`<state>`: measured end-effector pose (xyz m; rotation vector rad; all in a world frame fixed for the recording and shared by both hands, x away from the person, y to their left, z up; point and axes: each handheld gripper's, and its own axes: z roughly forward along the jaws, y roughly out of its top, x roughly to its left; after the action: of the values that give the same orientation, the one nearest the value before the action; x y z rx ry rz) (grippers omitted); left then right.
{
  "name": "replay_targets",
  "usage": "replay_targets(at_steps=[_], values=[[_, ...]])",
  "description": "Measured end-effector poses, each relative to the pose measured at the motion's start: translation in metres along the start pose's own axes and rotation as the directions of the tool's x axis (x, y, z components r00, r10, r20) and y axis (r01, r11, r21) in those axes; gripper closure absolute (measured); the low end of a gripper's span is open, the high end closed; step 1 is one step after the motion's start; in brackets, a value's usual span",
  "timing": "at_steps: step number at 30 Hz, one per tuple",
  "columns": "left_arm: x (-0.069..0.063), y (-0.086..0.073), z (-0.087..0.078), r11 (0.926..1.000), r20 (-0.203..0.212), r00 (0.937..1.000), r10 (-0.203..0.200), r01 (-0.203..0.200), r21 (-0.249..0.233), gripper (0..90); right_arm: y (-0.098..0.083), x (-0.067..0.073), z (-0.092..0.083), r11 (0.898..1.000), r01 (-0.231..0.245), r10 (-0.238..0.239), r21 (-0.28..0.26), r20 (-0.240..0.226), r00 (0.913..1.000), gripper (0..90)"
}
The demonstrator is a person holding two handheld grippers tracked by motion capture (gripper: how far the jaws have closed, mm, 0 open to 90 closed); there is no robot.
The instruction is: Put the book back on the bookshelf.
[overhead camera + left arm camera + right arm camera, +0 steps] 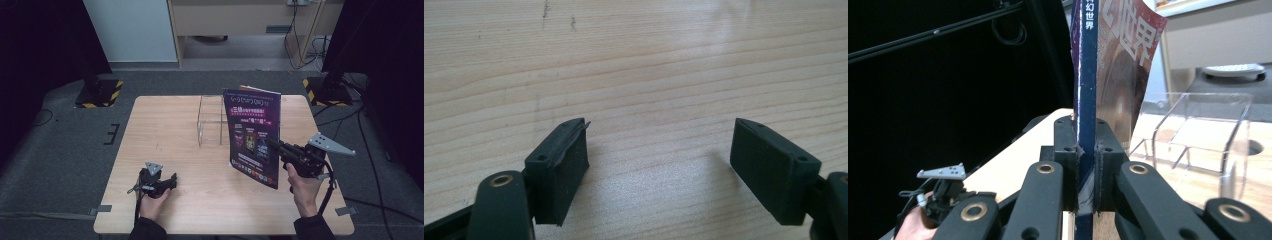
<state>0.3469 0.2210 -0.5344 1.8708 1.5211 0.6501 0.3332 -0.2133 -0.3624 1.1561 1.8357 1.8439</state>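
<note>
A dark purple magazine (252,135) stands upright above the table's right half, lifted off the wood. My right gripper (273,144) is shut on its edge near the spine. In the right gripper view the blue spine (1087,75) runs straight up between the two pressed pads. My left gripper (172,180) lies low over the front left of the wooden table (165,125), held by a hand. Its jaws (661,122) are open with only bare wood between them. It also appears far off at the lower left of the right gripper view (943,190).
A clear acrylic stand (210,120) with compartments sits at the back middle of the table, just behind and left of the magazine; it shows as a transparent box (1198,135) in the right gripper view. Dark tripod bases flank the far table corners.
</note>
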Motion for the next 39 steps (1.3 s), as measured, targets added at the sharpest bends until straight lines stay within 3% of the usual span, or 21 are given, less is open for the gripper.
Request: replay_targets(at_steps=[3,11,19,39], values=[[-0.002,0.001,0.001,0.9998,-0.02,0.9996,0.019,-0.019,0.01,20.2,0.004,-0.003,-0.003,1.0,0.0,0.001,-0.01,0.016,0.9999,84.5],[0.001,0.003,0.004,0.9997,-0.03,0.9996,0.001,0.0,0.023,12.0,0.013,-0.011,-0.007,0.999,0.01,-0.008,-0.033,0.061,0.9981,84.5],[0.001,0.003,0.005,0.9996,-0.037,0.9993,-0.002,0.003,0.027,9.9,0.021,-0.017,-0.007,0.998,0.023,-0.017,-0.058,0.099,0.995,84.6],[0.001,0.003,0.005,0.9996,-0.035,0.9994,-0.002,0.003,0.028,9.6,0.028,-0.04,0.017,0.994,0.05,-0.03,-0.095,0.197,0.9799,84.6]])
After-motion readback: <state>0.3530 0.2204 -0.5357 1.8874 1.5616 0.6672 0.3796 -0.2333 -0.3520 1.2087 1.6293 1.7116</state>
